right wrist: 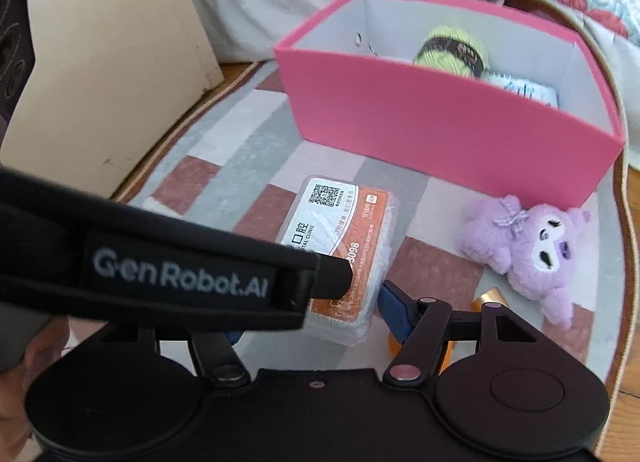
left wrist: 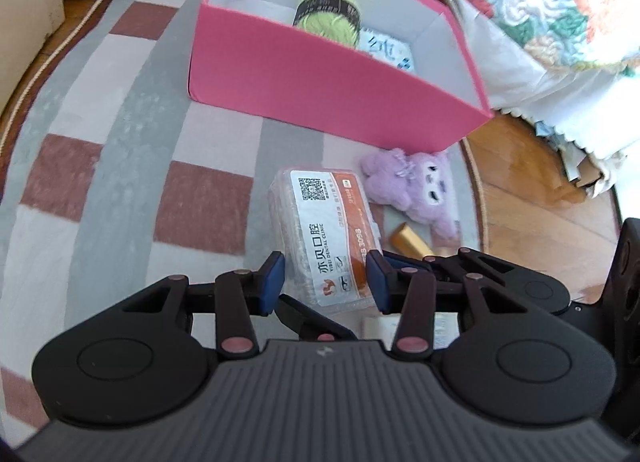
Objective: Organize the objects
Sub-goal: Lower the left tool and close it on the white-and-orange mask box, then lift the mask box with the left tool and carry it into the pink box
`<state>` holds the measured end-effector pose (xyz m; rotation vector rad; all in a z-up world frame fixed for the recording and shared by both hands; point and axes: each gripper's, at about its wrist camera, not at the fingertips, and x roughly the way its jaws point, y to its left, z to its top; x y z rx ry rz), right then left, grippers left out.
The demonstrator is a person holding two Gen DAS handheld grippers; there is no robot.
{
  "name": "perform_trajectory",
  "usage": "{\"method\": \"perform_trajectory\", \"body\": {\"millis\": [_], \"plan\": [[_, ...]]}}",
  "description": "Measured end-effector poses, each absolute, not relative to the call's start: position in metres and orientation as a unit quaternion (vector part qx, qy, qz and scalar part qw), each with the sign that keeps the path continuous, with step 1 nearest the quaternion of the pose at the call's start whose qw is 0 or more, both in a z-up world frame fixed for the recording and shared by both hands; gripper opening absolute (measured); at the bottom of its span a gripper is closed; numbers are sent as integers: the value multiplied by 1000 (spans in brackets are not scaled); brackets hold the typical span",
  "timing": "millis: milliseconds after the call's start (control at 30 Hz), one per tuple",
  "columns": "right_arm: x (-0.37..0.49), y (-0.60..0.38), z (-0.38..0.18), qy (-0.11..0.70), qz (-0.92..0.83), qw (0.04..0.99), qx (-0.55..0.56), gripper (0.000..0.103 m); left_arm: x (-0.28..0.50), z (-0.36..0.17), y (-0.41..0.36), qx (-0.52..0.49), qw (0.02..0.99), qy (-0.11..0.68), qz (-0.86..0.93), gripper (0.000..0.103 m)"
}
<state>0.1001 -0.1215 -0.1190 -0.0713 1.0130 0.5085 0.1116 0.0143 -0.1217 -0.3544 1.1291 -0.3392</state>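
A clear plastic floss-pick box (left wrist: 326, 238) with an orange and white dental clinic label lies on the checked rug; it also shows in the right wrist view (right wrist: 344, 258). My left gripper (left wrist: 326, 282) is open, its blue pads on either side of the box's near end, not clearly touching. My right gripper (right wrist: 316, 314) is open just behind the same box; its left finger is hidden by a black strap (right wrist: 180, 274). A pink box (left wrist: 320, 78) holds green yarn (left wrist: 326, 10) and a white packet (left wrist: 386, 48). A purple plush (left wrist: 416, 186) lies near it.
A gold tube (left wrist: 412, 240) lies right of the floss box. The rug edge and wooden floor (left wrist: 532, 198) are to the right. A floral quilt (left wrist: 560, 2) hangs behind the pink box. A beige furniture panel (right wrist: 100, 74) stands at the left.
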Motion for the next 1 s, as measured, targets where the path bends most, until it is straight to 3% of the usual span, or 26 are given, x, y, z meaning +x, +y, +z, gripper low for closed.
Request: {"method": "perform_trajectory", "body": {"millis": [600, 1000], "plan": [[55, -130, -26, 488, 269, 829, -37, 70, 54, -20, 3, -124, 823, 525, -176, 41], [46, -140, 33, 437, 273, 856, -48, 70, 47, 48, -4, -104, 850, 483, -183, 41]]}}
